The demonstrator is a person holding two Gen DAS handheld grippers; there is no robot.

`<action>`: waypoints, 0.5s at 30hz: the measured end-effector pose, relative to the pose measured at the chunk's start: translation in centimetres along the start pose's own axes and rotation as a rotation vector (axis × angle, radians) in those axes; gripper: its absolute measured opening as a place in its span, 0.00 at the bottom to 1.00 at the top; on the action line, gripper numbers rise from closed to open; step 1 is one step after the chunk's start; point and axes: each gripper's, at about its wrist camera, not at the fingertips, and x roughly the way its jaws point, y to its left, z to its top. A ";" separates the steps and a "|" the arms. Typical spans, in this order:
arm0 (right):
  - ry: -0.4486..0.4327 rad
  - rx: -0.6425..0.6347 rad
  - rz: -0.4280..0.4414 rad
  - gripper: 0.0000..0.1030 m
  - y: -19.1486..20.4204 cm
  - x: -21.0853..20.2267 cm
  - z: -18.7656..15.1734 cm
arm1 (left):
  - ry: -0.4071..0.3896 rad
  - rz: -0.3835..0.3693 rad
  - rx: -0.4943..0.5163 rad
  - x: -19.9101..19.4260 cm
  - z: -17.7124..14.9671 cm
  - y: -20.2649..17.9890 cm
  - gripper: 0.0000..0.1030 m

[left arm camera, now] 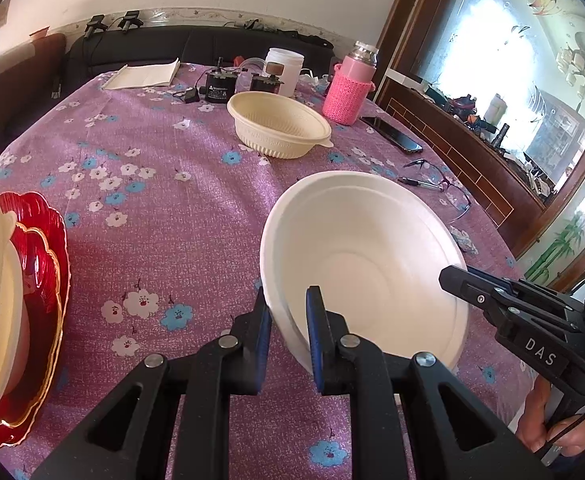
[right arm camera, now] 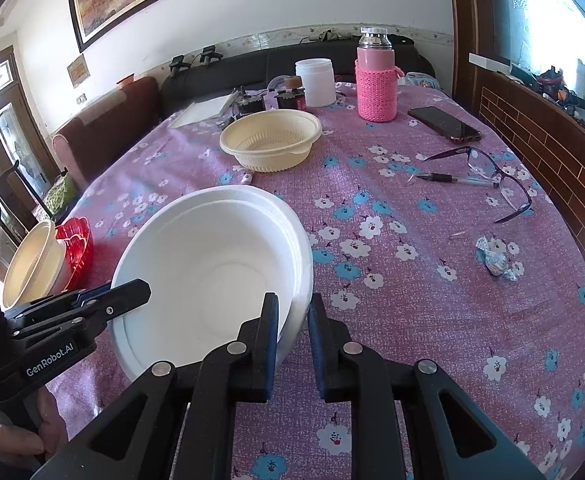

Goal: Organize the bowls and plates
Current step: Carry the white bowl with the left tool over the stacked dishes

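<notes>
A white foam bowl [left arm camera: 368,264] is held over the purple flowered tablecloth [left arm camera: 152,240]; it also shows in the right wrist view [right arm camera: 212,272]. My left gripper [left arm camera: 288,320] is shut on its left rim. My right gripper [right arm camera: 292,320] is shut on its right rim, and its fingers [left arm camera: 464,280] show in the left wrist view. A cream ribbed bowl [left arm camera: 278,126] sits farther back, also seen in the right wrist view [right arm camera: 270,140]. At the left, another cream bowl [right arm camera: 28,264] rests on red gold-edged plates [left arm camera: 40,280].
A pink-sleeved flask [right arm camera: 375,76], a white jar [right arm camera: 315,82], small dark jars [left arm camera: 220,86] and a notepad [left arm camera: 142,76] stand at the back. A phone [right arm camera: 444,123], glasses [right arm camera: 492,176], a pen [right arm camera: 452,179] and a crumpled wrapper [right arm camera: 494,260] lie at the right. A sofa stands behind the table.
</notes>
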 end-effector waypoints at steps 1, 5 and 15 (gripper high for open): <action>-0.003 -0.005 -0.004 0.17 0.1 -0.1 0.0 | -0.007 0.000 0.000 -0.3 0.0 0.0 0.14; -0.013 -0.019 -0.005 0.17 0.6 -0.5 0.2 | -0.037 0.001 -0.001 -1.4 0.3 0.2 0.14; -0.059 -0.059 0.010 0.17 2.6 -2.0 1.5 | -0.104 -0.004 -0.022 -4.6 0.9 1.2 0.14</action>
